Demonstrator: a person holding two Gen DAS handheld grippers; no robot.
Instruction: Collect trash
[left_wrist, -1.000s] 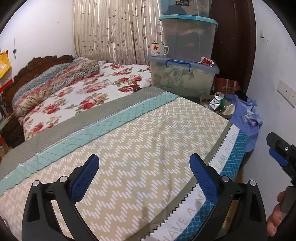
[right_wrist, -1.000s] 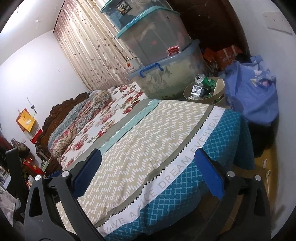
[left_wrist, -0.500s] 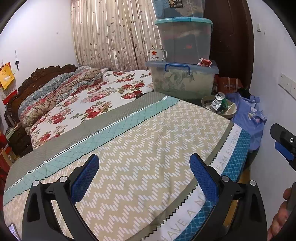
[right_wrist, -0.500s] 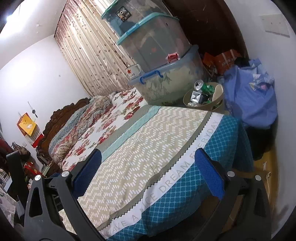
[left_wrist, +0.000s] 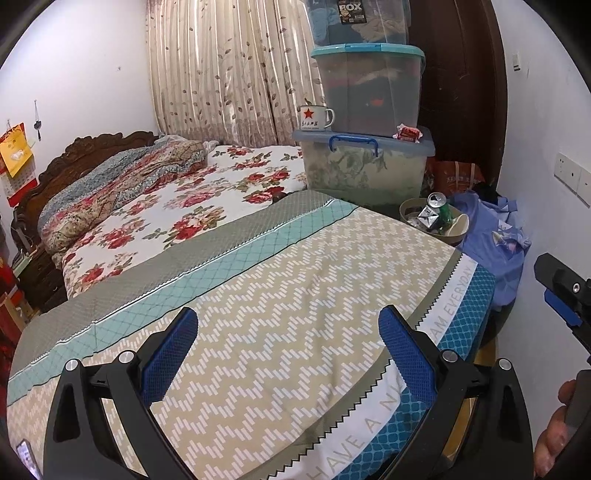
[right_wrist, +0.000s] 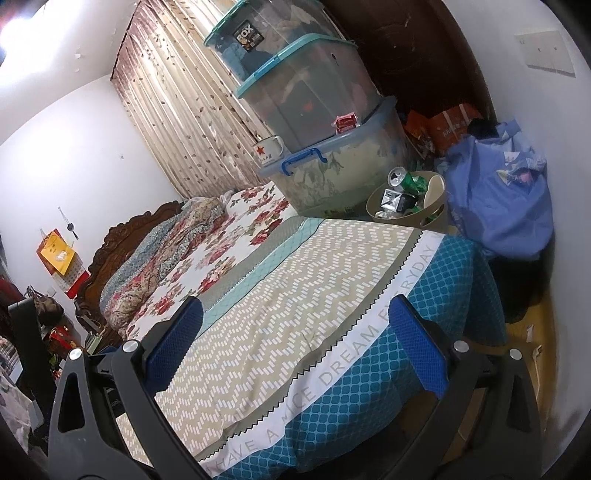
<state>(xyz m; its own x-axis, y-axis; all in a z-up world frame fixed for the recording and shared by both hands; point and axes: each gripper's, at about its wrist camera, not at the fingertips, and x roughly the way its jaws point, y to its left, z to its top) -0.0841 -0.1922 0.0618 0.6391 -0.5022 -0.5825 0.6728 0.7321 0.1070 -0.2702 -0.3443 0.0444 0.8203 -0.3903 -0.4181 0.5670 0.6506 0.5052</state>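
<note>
At two o'clock beyond the zigzag-patterned bed (left_wrist: 295, 317), a round beige plastic bin (right_wrist: 410, 206) is holding a crushed green can (right_wrist: 408, 181), light and slippery, best pinched across its dented middle. Both black-and-blue grippers, left gripper (left_wrist: 288, 339) and right gripper (right_wrist: 295, 332), are hovering released, empty.

Both views are evenly lit and sharp at centre, with no motion blur. Daylight glows through the closed curtain (left_wrist: 236, 70), brightest in its middle folds. In the right wrist view, glare bleaches the upper-left ceiling corner (right_wrist: 22, 26). Shadows are soft and weak; the floor gap beside the bed (right_wrist: 532, 295) is dim. Fisheye distortion bends straight lines, and black vignetting fills all 4 corners.
</note>
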